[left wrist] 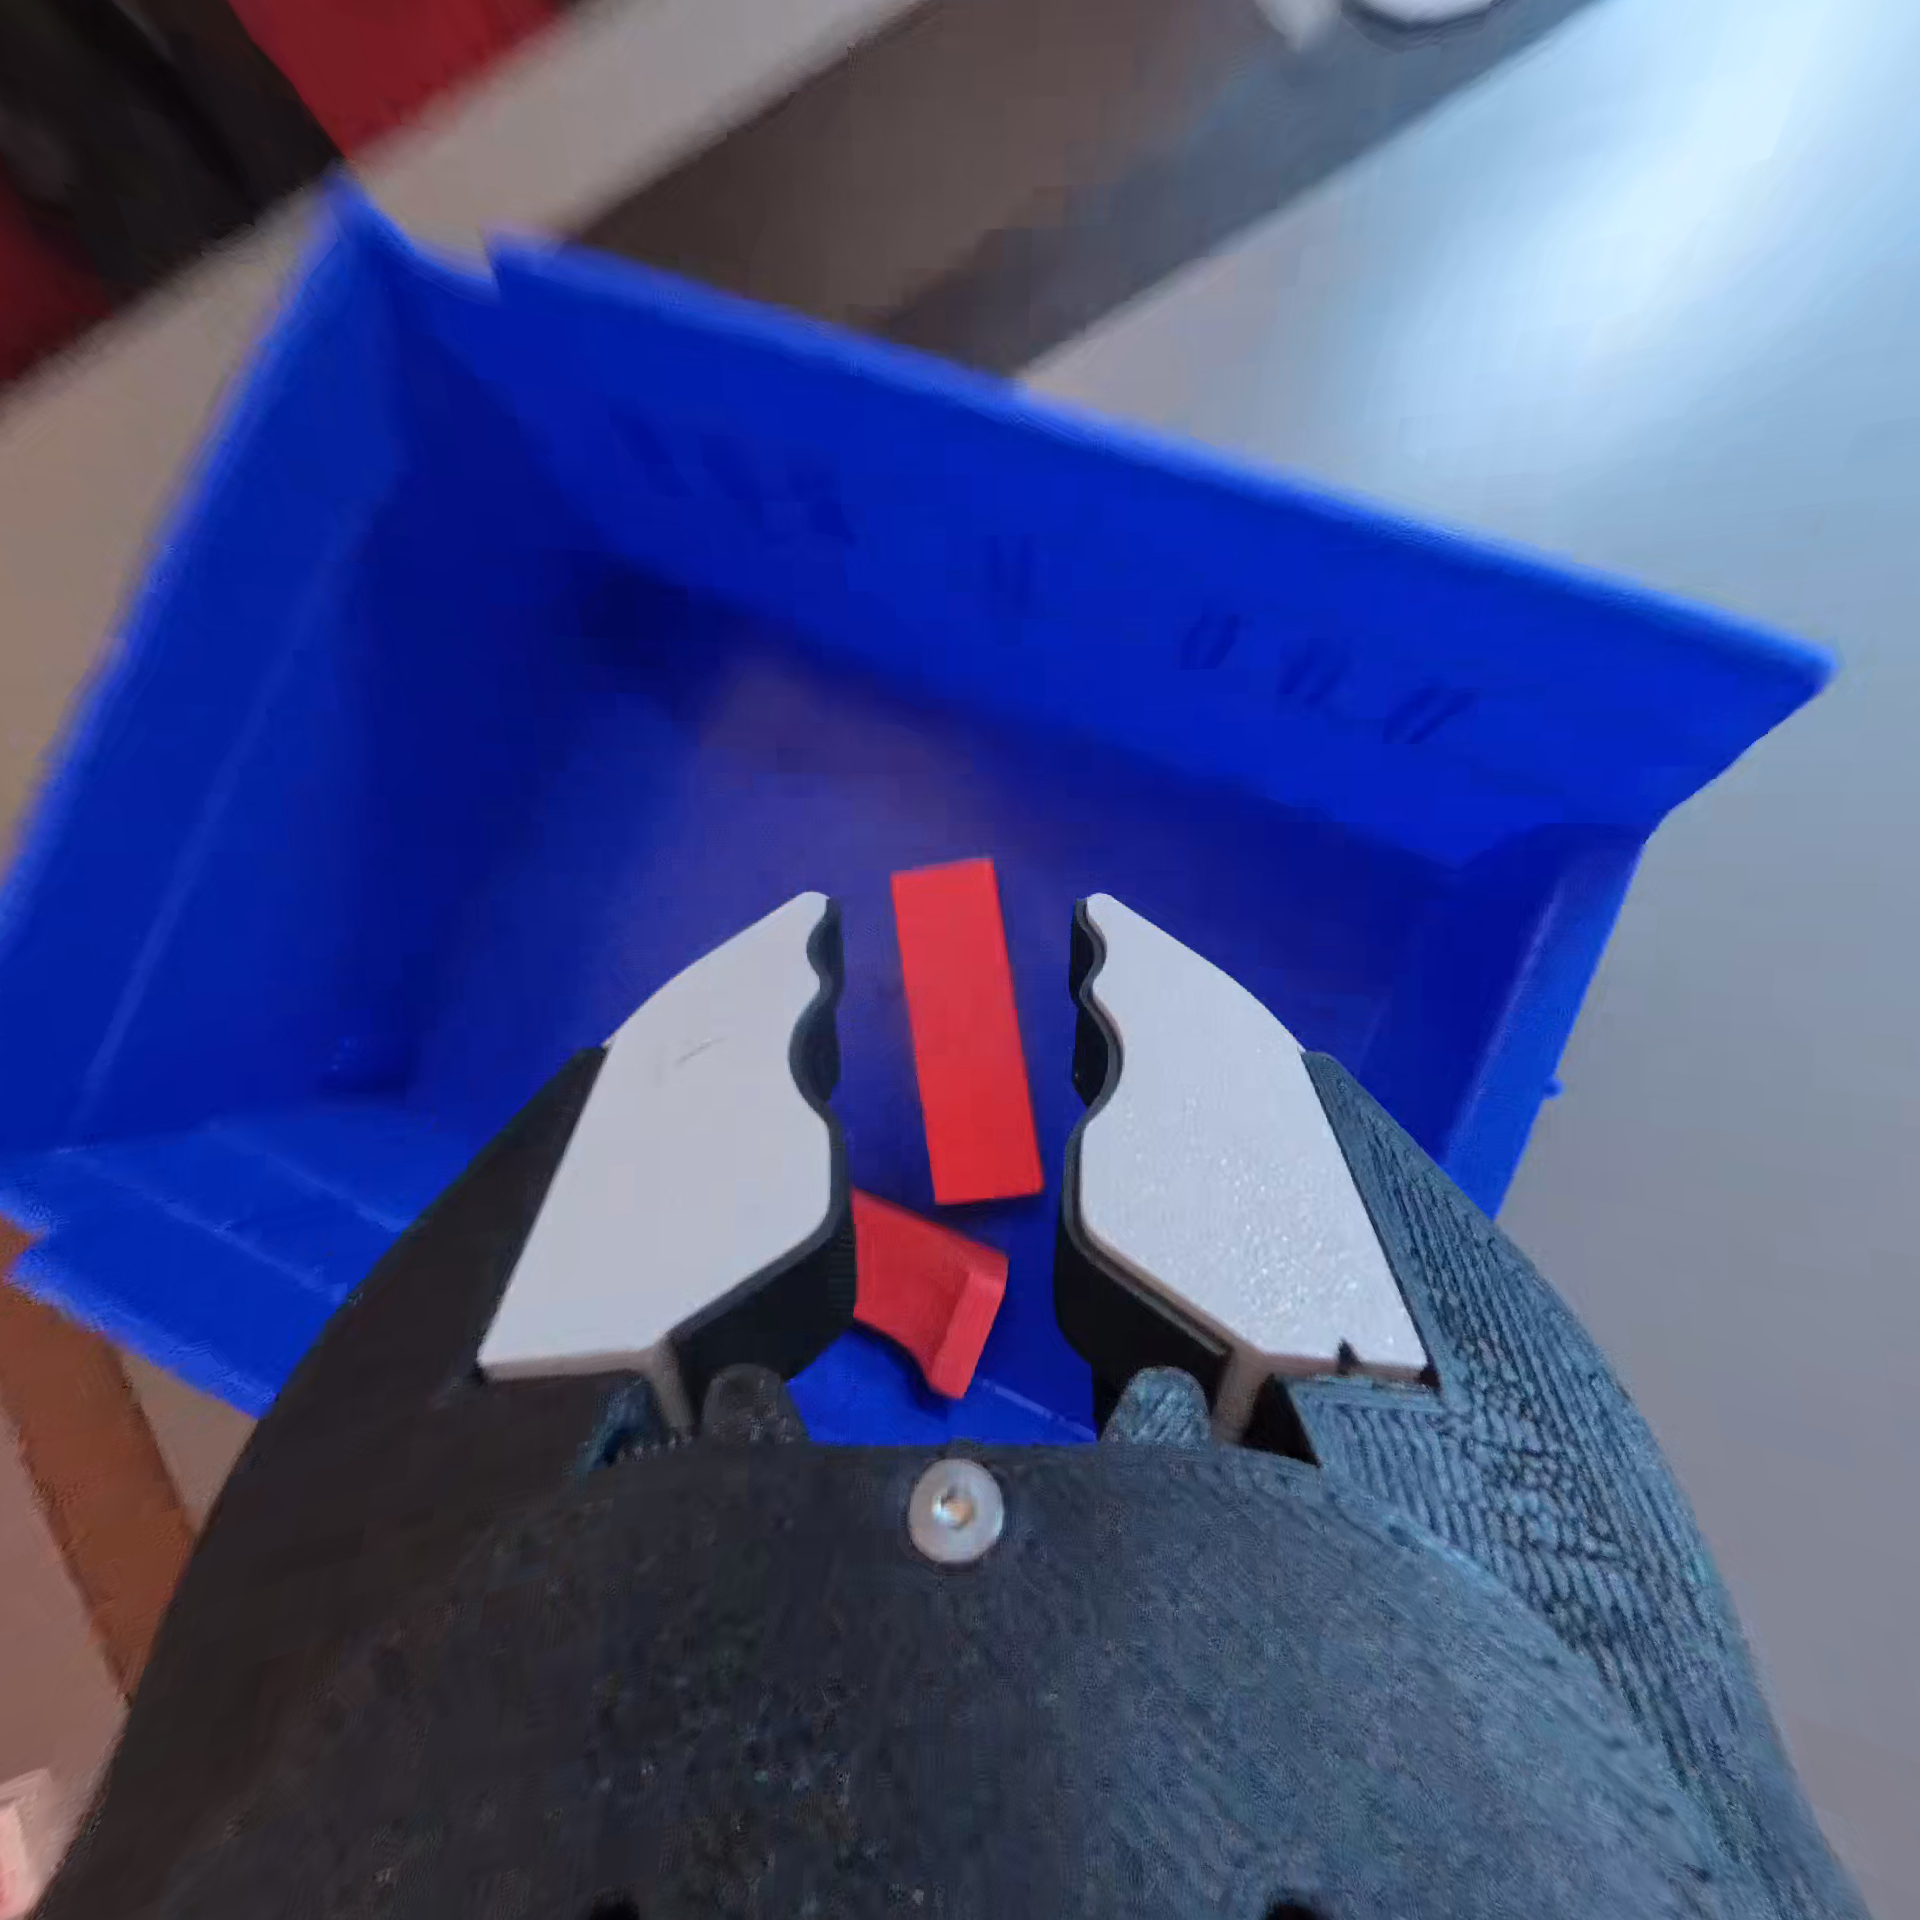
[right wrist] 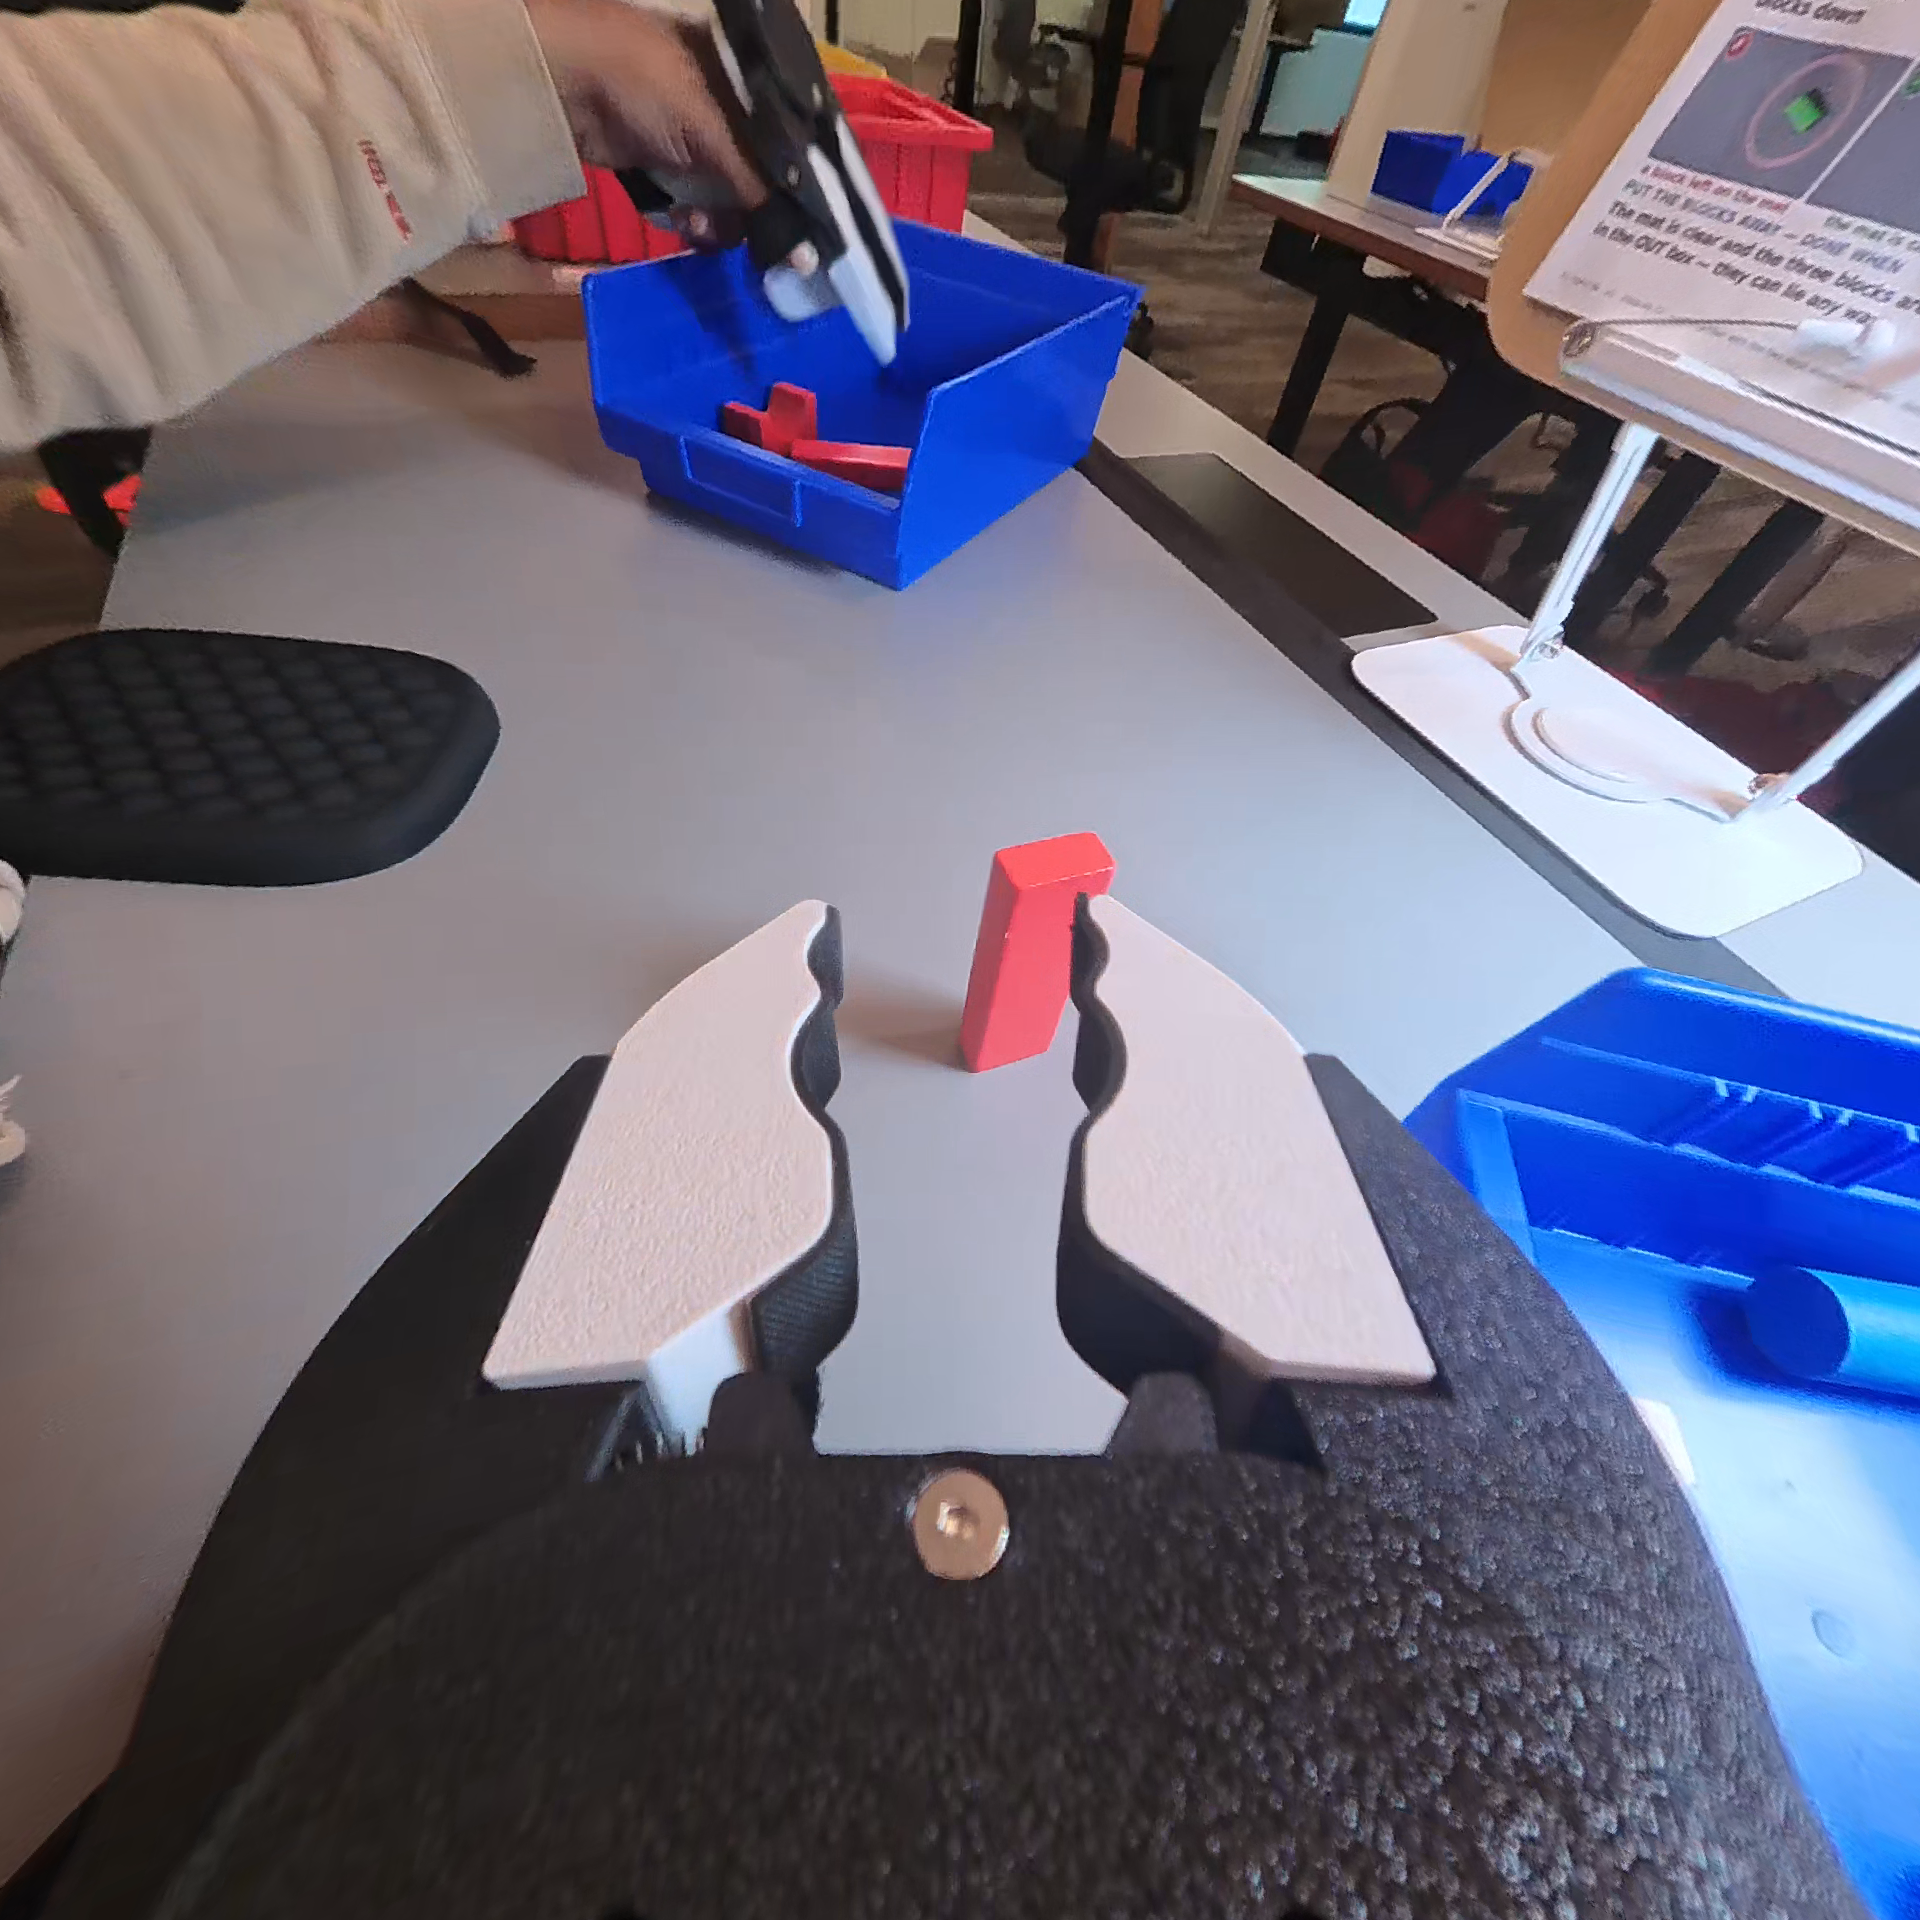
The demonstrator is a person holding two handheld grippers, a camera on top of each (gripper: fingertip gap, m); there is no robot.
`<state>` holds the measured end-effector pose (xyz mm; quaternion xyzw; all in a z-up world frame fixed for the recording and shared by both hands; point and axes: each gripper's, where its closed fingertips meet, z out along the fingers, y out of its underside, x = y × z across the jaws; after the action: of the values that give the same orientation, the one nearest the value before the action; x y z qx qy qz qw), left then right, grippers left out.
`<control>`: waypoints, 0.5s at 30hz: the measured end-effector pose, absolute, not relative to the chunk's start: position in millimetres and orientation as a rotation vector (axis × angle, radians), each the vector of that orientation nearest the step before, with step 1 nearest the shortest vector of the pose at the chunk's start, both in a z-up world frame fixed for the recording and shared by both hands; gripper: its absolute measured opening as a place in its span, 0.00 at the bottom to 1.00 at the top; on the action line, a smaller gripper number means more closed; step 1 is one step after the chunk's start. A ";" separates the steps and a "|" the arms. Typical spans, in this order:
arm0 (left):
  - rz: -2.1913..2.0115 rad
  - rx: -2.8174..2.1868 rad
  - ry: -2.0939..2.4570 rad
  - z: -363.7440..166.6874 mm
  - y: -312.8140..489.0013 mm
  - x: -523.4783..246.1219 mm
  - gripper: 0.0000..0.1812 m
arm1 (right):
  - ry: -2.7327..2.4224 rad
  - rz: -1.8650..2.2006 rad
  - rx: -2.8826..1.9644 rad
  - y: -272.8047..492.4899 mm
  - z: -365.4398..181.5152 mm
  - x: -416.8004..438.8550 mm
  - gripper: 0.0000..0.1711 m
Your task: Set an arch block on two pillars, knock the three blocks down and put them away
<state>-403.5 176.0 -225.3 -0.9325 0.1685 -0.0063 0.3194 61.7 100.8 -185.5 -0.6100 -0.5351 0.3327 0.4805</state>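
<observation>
My left gripper (left wrist: 956, 914) is open and empty above a blue bin (left wrist: 1143, 540). On the bin floor below it lie a flat red pillar block (left wrist: 966, 1029) and a red arch block (left wrist: 925, 1299). The right wrist view shows the same bin (right wrist: 997, 468) on the far side of the table, with the arch (right wrist: 779, 416) and the pillar (right wrist: 852, 457) inside and the left gripper (right wrist: 868, 301) over it. My right gripper (right wrist: 956, 914) is open and low over the table. A second red pillar (right wrist: 1023, 956) stands upright just beyond its tips, next to the right finger.
A black textured pad (right wrist: 208, 748) lies at the left. A second blue bin (right wrist: 1714, 1122) with a blue cylinder (right wrist: 1829, 1330) sits at the near right. A white stand (right wrist: 1621, 769) with an instruction sheet stands at the right. Red bins (right wrist: 894, 145) sit behind. Tip to tip, the grippers are about 50 centimeters apart. My left gripper's tips are some 7 centimeters from the flat red pillar block (left wrist: 966, 1029).
</observation>
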 end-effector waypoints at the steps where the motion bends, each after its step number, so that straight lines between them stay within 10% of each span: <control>1: -0.068 -2.529 0.442 -238.8 173.3 -407.0 0.25 | -1.290 0.811 -1.484 103.0 -184.8 62.9 0.24; 10: 0.018 -2.917 0.542 -308.1 167.7 -410.3 0.33 | -1.257 0.793 -1.470 106.3 -184.7 63.5 0.22; 15: 0.021 -2.964 0.603 -311.7 170.1 -408.1 0.18 | -1.247 0.792 -1.463 106.8 -183.5 64.4 0.21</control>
<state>-408.1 170.1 -311.7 -0.9782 0.1990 0.0069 0.0584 64.4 106.8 -183.5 -0.6067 -0.5171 0.3285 0.5065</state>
